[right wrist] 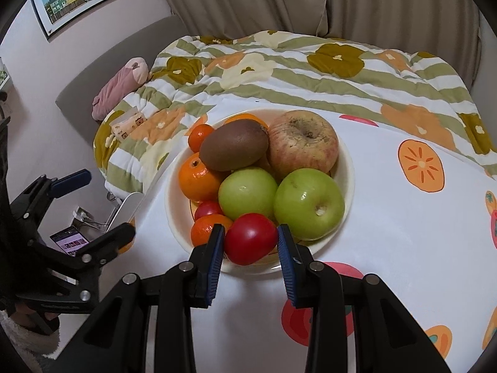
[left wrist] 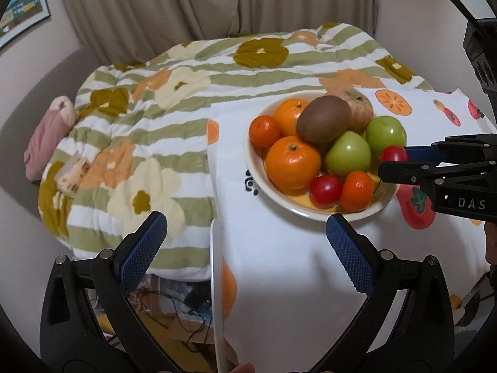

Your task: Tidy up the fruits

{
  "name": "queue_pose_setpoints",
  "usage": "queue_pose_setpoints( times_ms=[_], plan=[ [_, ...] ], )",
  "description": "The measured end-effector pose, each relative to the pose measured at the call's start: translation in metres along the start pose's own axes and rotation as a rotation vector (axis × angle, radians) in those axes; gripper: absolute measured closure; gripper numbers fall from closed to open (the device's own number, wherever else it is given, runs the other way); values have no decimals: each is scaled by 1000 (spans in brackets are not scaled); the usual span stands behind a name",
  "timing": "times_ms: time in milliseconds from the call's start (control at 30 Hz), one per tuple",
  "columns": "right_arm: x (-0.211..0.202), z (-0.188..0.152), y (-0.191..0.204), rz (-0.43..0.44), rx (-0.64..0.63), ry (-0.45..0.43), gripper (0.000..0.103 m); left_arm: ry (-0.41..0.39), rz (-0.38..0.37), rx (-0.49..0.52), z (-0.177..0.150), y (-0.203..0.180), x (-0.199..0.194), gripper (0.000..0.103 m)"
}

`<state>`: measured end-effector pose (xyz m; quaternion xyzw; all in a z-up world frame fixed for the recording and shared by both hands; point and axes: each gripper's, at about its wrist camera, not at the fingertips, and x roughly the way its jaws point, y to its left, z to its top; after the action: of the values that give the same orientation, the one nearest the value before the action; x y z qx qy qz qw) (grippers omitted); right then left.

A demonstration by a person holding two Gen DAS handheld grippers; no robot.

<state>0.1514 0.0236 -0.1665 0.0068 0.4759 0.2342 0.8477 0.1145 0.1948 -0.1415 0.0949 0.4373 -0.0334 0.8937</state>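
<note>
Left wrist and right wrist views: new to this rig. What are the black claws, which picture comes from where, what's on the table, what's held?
No robot here: a person carries a two-finger gripper in each hand, with a fisheye camera on each looking along its fingers. The left wrist view shows the left gripper open and empty over the white fruit-print tablecloth; the right gripper enters from the right edge. The right wrist view shows the right gripper shut on a red tomato at the near rim of the cream bowl. The bowl holds a kiwi, two green apples, a reddish apple, oranges and another small tomato. A floral quilt lies behind.
</note>
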Motion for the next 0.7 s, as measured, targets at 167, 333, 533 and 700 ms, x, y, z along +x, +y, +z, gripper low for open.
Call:
queue_pose_setpoints(
  times_ms=[167,333,533,700],
  plan=[
    [7,-1,-3,-17,-7,16,71,9,-9,14,-4,-3,3,0],
    [5,-3,-6,21,41,5,51,2,-17,21,-4,-2,-1,0],
    [-11,-8,3,19,35,-38,15,-12,10,-2,0,0,-14,0],
    [-34,-6,5,23,6,-72,7,-25,35,-28,8,-8,-34,0]
  ],
)
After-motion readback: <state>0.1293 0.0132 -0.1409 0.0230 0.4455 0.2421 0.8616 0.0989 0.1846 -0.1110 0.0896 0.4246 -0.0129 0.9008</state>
